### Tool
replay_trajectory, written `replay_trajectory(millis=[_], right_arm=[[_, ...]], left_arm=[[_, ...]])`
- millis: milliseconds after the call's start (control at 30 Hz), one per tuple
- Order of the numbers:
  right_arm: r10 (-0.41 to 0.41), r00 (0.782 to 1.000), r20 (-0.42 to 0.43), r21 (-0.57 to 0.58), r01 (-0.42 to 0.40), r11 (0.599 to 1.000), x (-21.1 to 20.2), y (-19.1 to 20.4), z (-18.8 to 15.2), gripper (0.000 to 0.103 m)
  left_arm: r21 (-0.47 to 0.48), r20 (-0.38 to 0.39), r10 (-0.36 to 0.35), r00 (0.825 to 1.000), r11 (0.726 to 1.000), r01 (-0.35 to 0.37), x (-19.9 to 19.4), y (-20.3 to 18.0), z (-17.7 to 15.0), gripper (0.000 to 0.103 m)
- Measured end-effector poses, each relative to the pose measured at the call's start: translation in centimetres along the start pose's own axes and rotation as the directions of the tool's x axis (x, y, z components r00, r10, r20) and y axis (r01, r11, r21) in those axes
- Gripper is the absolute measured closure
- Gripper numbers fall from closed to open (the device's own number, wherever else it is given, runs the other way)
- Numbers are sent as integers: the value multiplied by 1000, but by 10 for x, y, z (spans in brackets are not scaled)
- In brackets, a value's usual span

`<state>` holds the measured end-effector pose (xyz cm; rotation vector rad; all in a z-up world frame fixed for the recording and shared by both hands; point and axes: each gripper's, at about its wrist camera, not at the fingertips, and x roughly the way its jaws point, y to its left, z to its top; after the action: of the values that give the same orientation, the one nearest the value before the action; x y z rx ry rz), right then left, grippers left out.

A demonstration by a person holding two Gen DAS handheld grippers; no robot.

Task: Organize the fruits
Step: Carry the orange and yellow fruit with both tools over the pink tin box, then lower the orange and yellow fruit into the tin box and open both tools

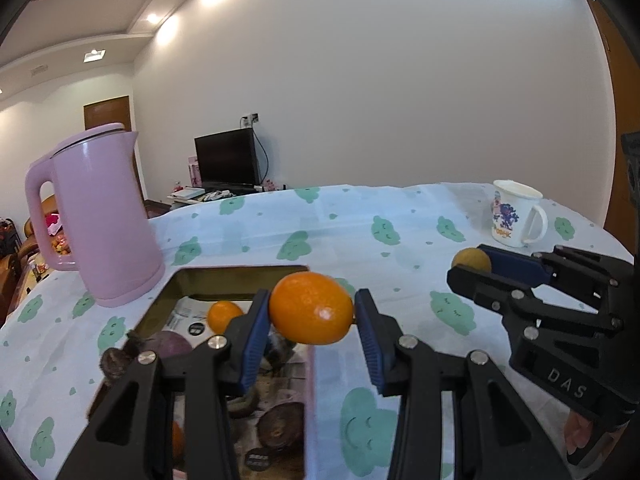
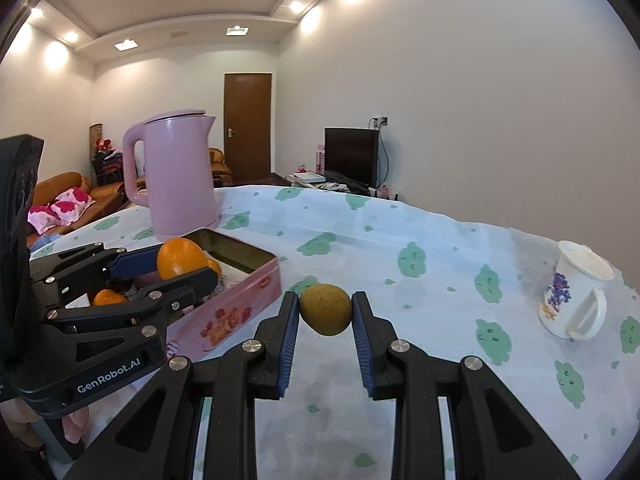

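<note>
Orange fruit's what we've got pinched in our left gripper (image 1: pixel 312 310): an orange (image 1: pixel 311 307) held over the pink tin (image 2: pixel 240 304), where more fruit sits. Our right gripper (image 2: pixel 325 310) is squeezing a yellow-green fruit (image 2: pixel 326 309) above the tablecloth (image 2: pixel 420 280), right of the tin.

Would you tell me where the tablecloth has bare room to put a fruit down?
Bare cloth lies between the pink tin and the mug, and behind toward the kettle. The tin itself is crowded with fruit.
</note>
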<state>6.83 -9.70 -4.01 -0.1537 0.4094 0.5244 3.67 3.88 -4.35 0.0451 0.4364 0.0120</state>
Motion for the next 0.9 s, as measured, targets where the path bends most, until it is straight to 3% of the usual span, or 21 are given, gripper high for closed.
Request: replay_trajectory(millis=[900], right_arm=[[96, 995, 9, -83, -95, 992, 15, 61, 25, 74]], left_arm=[[-52, -9, 132, 991, 990, -132, -13, 69, -3, 59]])
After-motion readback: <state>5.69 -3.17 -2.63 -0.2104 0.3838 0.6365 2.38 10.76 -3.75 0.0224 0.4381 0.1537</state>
